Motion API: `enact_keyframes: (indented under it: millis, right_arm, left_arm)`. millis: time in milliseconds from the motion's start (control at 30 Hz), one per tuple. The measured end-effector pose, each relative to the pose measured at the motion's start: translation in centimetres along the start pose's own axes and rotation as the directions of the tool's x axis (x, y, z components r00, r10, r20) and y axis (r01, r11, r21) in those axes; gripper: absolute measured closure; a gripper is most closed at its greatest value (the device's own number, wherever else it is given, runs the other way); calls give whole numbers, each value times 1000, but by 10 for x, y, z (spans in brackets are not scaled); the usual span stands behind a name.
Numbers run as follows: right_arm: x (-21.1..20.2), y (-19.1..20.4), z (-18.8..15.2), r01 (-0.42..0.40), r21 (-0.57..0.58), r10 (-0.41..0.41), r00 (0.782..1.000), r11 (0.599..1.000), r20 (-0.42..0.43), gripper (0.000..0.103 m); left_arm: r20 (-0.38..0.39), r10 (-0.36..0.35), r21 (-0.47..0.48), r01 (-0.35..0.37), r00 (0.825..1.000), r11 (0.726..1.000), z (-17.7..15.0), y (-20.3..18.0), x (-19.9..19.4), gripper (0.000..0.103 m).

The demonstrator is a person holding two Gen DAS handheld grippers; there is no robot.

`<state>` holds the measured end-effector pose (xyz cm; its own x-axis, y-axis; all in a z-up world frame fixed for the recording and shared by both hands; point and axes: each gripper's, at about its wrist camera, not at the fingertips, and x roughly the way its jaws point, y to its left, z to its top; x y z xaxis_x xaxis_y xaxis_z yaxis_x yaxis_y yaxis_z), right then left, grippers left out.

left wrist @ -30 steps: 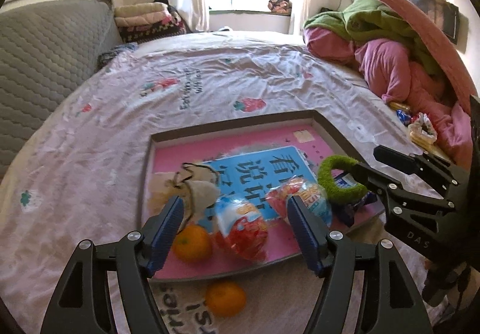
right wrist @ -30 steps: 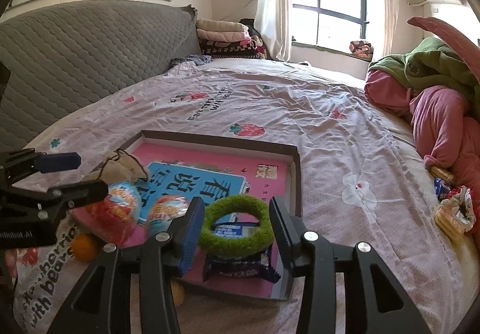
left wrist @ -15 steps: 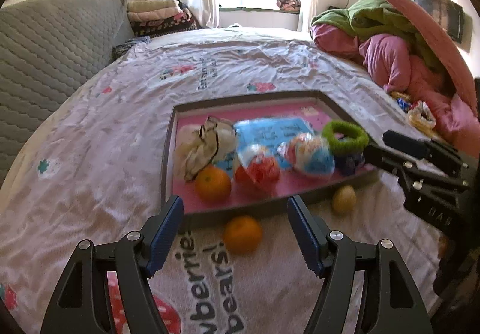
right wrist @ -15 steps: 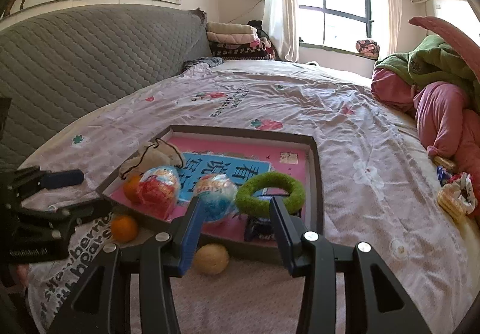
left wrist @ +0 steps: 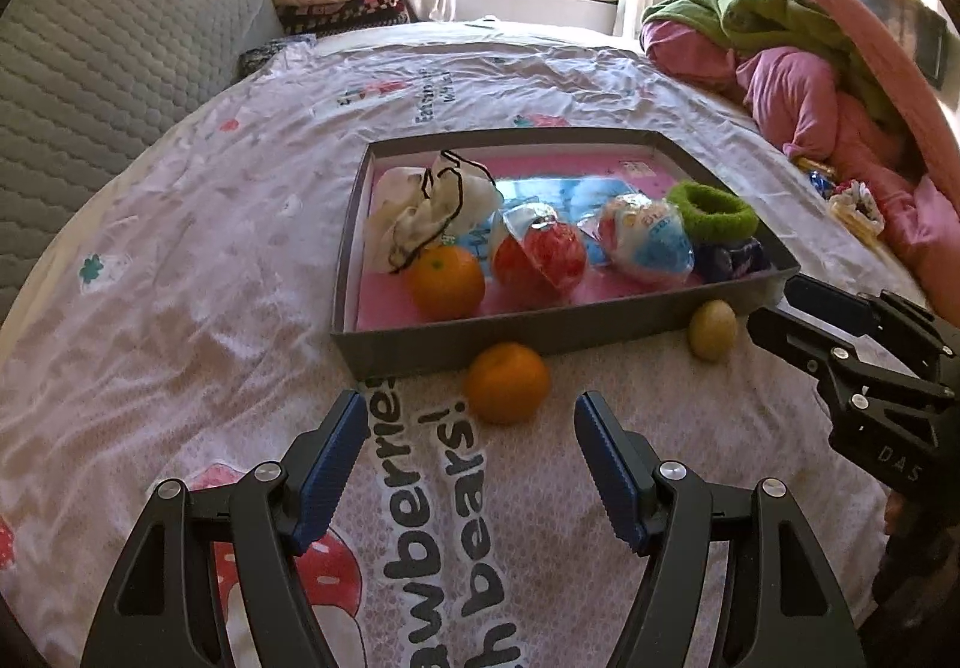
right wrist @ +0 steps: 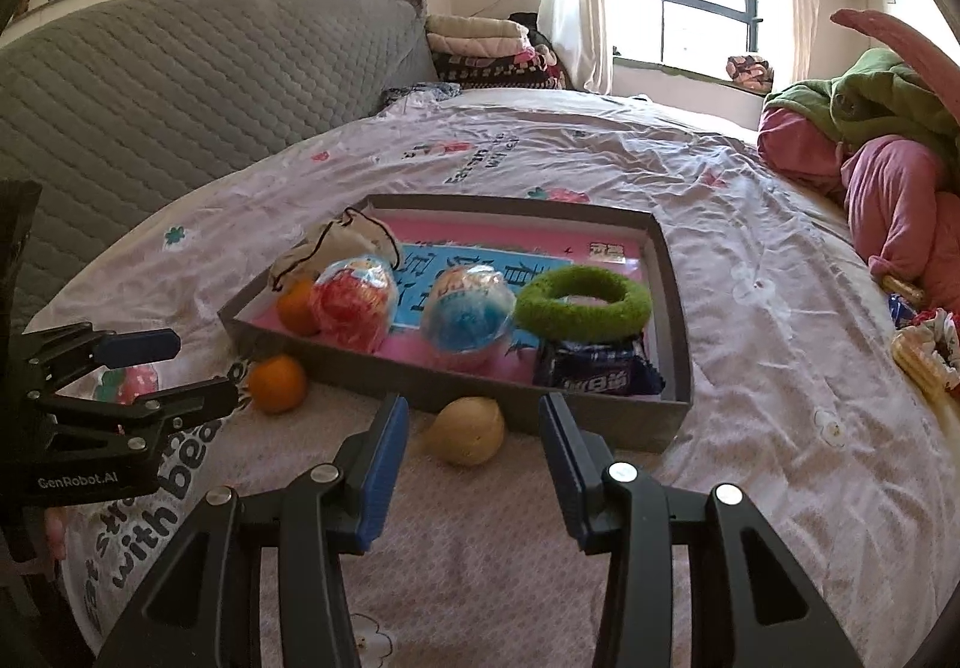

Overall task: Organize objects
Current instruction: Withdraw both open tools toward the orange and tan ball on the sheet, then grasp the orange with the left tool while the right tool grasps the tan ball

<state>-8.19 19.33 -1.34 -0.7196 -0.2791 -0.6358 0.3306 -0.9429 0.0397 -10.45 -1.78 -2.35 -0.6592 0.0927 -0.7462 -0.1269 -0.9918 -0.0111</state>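
Left wrist view gives me the pink printed bedsheet (left wrist: 180, 260) carrying a shallow grey cardboard tray with a pink floor (left wrist: 528, 335). Inside it lie a cream drawstring pouch (left wrist: 429, 212), a fuzzy green ring (left wrist: 714, 209) at the right end, two wrapped round sweets, one red (left wrist: 549, 257) and one blue (left wrist: 651, 242), and an orange mandarin (left wrist: 445, 281). Outside the tray's near wall sit a second mandarin (left wrist: 509, 381) and a small yellowish-brown round fruit (right wrist: 468, 431). My left gripper (left wrist: 471, 464) is spread and empty just short of that mandarin; my right gripper (right wrist: 474, 464) is spread, empty, framing the yellowish fruit.
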Motion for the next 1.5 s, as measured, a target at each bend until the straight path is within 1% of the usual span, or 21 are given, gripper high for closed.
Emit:
enact_keyframes:
  millis: [267, 533, 633, 833, 1067, 1333, 1467, 1500]
  right_arm:
    - [10, 2, -5, -3, -4, 3, 999, 1000, -34, 58]
    - [23, 2, -8, -10, 0, 10, 997, 1000, -72, 58]
    - [29, 4, -6, -14, 2, 14, 996, 1000, -93, 58]
    - [35, 8, -4, -19, -6, 18, 994, 1000, -105, 58]
    - [44, 9, -3, -6, -10, 5, 992, 1000, -128, 58]
    - [52, 10, -2, -3, -19, 0, 990, 1000, -140, 58]
    - [56, 12, -4, -6, -27, 2, 988, 1000, -153, 59]
    - [57, 12, -4, -7, -26, 3, 988, 1000, -156, 60]
  left_arm:
    - [-29, -7, 4, 7, 1000, 1000, -4, -1, 9, 30]
    - [-57, -7, -13, 6, 998, 1000, -7, 2, 25, 30]
    - [-60, -3, -14, 2, 998, 1000, -7, 2, 31, 30]
    - [-63, -7, -22, 5, 998, 1000, -6, 3, 38, 30]
    - [-62, -3, -46, 0, 998, 999, -2, 4, 46, 30]
    - [-35, -26, -60, 24, 999, 998, 6, -2, 53, 30]
    - [-45, -32, -72, 29, 998, 997, 7, -1, 60, 30]
    - [-47, -34, -78, 30, 998, 996, 6, 0, 62, 32]
